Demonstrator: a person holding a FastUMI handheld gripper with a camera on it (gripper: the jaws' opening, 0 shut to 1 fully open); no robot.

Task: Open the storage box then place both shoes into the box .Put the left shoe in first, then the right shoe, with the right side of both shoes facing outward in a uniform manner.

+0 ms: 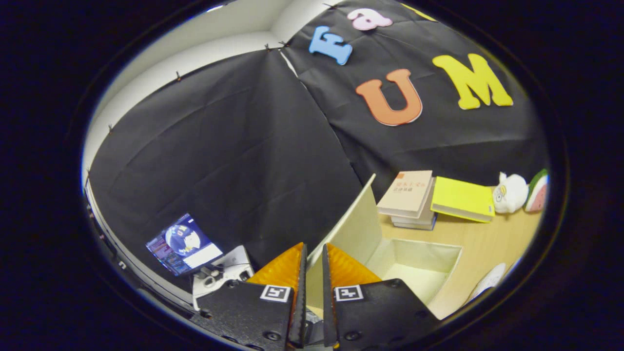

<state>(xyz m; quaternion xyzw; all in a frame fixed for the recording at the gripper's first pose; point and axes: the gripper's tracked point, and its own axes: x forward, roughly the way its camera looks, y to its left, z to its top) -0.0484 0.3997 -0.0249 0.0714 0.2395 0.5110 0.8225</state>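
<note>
Gripper view: the gripper (312, 265) has its fingers (280, 268) close together with only a thin slot left, and the edge of the box's lid (353, 224) runs up through that slot. The fingers appear clamped on the lid's edge, though I cannot tell for certain that both press on it. The lid stands raised, its long edge running up and away from the fingertips. The box (441, 280) itself lies just ahead and to the right of the fingers, open, its pale inside showing. Past the box, on the table (487, 239), sit a stack of books (409, 195), a yellow book (460, 197) and a small white toy (509, 194). Off to the left, beyond the fingers, a lit screen (184, 243) stands. I see no shoes. The opening step looks nearly done; I judge the lid must swing further back, away from the box.
</note>
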